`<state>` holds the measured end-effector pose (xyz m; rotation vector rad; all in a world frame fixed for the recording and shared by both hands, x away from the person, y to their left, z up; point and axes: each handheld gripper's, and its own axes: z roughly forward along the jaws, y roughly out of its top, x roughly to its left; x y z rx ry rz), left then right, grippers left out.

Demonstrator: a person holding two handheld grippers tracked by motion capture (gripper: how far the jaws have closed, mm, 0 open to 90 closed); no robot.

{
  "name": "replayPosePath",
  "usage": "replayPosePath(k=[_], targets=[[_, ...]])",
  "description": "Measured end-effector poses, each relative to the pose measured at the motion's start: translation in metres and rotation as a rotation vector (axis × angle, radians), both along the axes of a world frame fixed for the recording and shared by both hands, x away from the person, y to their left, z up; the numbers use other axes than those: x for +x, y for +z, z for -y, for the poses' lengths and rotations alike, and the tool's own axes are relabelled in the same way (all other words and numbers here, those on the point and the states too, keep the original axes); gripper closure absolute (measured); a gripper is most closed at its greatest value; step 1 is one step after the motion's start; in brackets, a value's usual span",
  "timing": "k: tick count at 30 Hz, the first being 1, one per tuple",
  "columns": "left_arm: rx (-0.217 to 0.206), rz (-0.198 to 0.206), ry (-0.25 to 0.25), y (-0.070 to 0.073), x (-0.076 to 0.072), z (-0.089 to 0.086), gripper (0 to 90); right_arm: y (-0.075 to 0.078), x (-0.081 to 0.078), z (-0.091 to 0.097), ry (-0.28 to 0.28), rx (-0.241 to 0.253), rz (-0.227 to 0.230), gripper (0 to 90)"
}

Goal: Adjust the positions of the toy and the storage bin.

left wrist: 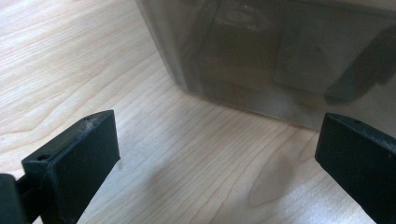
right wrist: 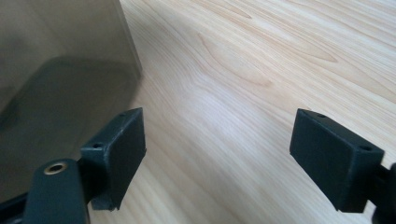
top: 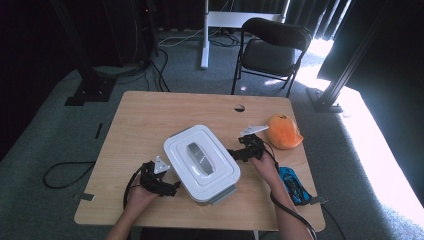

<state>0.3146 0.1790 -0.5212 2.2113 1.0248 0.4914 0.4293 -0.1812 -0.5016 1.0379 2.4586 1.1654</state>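
My left gripper [top: 172, 188] and right gripper [top: 233, 154], jaws spread wide and empty, flank the white-lidded translucent storage box [top: 201, 162] lying mid-table [top: 145, 115], lid on.

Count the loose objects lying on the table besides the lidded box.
2. An orange cap lies near the table's far right edge, beyond the right gripper. A blue object lies along the right edge, beside the right forearm. The box may hide others.
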Motion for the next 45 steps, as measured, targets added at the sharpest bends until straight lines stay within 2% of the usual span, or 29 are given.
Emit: replayPosePath(k=[2,8,12,16,18,19,20,22,24,26,30,32,35,44,45], targets=[[-0.004,0.000,0.005,0.001,0.000,-0.006,0.1,0.000,-0.005,0.006,-0.012,-0.001,0.002,17.1],[-0.010,-0.007,0.048,0.003,0.002,-0.033,0.2,0.001,-0.028,0.026,-0.048,0.041,0.017,15.4],[-0.009,-0.014,0.069,-0.002,-0.002,-0.053,0.2,0.003,-0.046,0.039,-0.069,0.072,0.031,15.2],[-0.012,-0.042,0.104,-0.010,-0.008,-0.074,0.2,0.006,-0.063,0.052,-0.093,0.114,0.049,13.7],[-0.018,-0.049,0.125,-0.014,-0.012,-0.083,0.2,0.010,-0.067,0.058,-0.099,0.109,0.024,13.5],[-0.020,-0.052,0.131,-0.015,-0.013,-0.087,0.2,0.012,-0.071,0.060,-0.107,0.109,0.027,13.5],[-0.020,-0.057,0.139,-0.016,-0.015,-0.090,0.2,0.015,-0.074,0.063,-0.115,0.120,0.032,13.5],[-0.022,-0.066,0.151,-0.018,-0.017,-0.097,0.2,0.019,-0.080,0.068,-0.115,0.156,0.000,13.2],[-0.026,-0.075,0.164,-0.020,-0.019,-0.104,0.2,0.023,-0.085,0.071,-0.121,0.158,-0.001,13.3],[-0.037,-0.078,0.182,-0.020,-0.020,-0.110,0.2,0.026,-0.088,0.076,-0.134,0.187,-0.006,13.3],[-0.039,-0.074,0.210,-0.022,-0.020,-0.117,0.2,0.029,-0.092,0.083,-0.156,0.198,0.003,13.3],[-0.035,-0.074,0.217,-0.022,-0.020,-0.118,0.2,0.027,-0.092,0.084,-0.164,0.202,-0.010,12.8],[-0.033,-0.056,0.225,-0.023,-0.022,-0.119,0.2,0.024,-0.093,0.083,-0.146,0.182,-0.014,12.2],[-0.038,-0.034,0.231,-0.025,-0.024,-0.121,0.2,0.023,-0.093,0.079,-0.113,0.189,-0.034,12.2],[-0.038,-0.034,0.231,-0.025,-0.024,-0.121,0.2,0.023,-0.093,0.079,-0.123,0.184,-0.034,12.2]])
